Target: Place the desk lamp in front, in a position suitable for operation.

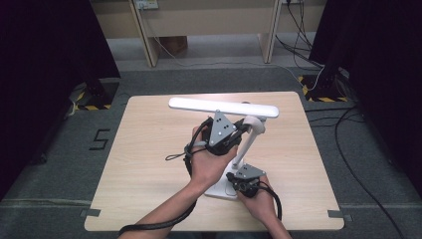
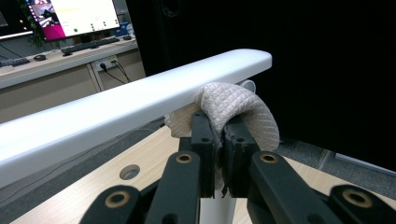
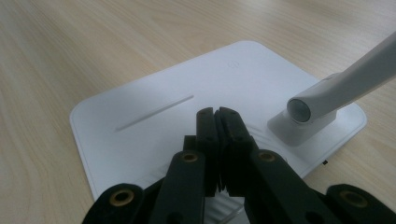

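Lamp (image 1: pixel 224 106) dominates the high view: a white desk lamp stands near the middle of the table (image 1: pixel 144 149), its long head level above a slanted stem (image 1: pixel 247 144) that rises from a flat base (image 1: pixel 219 189) at the near edge. The left claw (image 1: pixel 238 130) is raised to just under the head, beside the top of the stem, and the right claw (image 1: pixel 238 183) is low, over the base. In the left gripper view, the left claw (image 2: pixel 218 122) is pressed together on a quilted whitish cloth (image 2: pixel 233 109), pinching a fold of it; the cloth bulges over the jaw tips and lies against the underside of the head (image 2: pixel 140 100), close to its far end. This looks like wiping the lamp, with the cloth now working along the head near that end; whether the cloth presses firmly on it I cannot tell. In the right gripper view, the right claw (image 3: pixel 217 114) is pressed together with nothing between the jaws, its tips resting on or just above the base (image 3: pixel 154 102), next to the socket where the stem (image 3: pixel 336 91) is seated, probably steadying the lamp. How much of the head is already wiped cannot be judged: no dirt or streaks show. By my reading the job is mid-way, with the rest of the head, the stem and the base perhaps yet to be gone over.
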A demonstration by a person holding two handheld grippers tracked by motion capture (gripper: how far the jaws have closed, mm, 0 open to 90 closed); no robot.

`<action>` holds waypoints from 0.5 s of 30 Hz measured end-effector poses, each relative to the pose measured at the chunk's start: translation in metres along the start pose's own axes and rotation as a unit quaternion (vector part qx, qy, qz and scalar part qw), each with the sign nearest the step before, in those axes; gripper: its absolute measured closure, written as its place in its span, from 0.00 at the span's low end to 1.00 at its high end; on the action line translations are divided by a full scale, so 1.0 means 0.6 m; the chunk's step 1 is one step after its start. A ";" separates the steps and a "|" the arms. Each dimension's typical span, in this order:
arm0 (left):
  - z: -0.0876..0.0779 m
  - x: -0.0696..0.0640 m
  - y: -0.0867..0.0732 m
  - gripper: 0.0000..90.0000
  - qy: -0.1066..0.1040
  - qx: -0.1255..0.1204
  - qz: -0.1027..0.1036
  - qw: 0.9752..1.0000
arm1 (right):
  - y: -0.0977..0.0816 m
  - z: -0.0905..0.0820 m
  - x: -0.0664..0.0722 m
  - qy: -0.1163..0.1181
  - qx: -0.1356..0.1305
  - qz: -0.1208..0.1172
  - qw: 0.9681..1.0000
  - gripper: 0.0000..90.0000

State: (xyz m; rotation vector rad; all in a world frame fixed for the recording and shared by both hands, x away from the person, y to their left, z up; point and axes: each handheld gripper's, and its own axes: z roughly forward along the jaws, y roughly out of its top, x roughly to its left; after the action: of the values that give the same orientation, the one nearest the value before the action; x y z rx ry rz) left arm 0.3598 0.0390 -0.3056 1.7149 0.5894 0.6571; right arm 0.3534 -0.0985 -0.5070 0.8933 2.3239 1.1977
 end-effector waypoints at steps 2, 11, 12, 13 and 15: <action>0.002 -0.001 0.000 0.94 0.000 0.001 0.002 1.000 | 0.000 0.000 -0.001 -0.001 0.000 -0.002 1.000 0.98; 0.011 -0.007 -0.003 0.94 0.002 0.003 0.012 1.000 | 0.000 0.000 0.000 0.000 0.001 0.000 1.000 0.98; 0.012 -0.008 -0.003 0.94 0.003 0.003 0.012 1.000 | 0.000 0.000 0.000 0.000 0.001 0.000 1.000 0.98; 0.012 -0.009 -0.004 0.94 0.003 0.003 0.013 1.000 | 0.000 0.000 0.000 0.000 0.001 0.000 1.000 0.98; 0.015 -0.010 -0.005 0.94 0.003 0.003 0.015 1.000 | 0.000 0.000 0.000 0.000 0.001 0.000 1.000 0.98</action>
State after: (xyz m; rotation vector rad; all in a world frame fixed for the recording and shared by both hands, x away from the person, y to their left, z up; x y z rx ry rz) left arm 0.3615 0.0296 -0.3107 1.7298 0.5710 0.6818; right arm 0.3532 -0.0985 -0.5070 0.8926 2.3257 1.1968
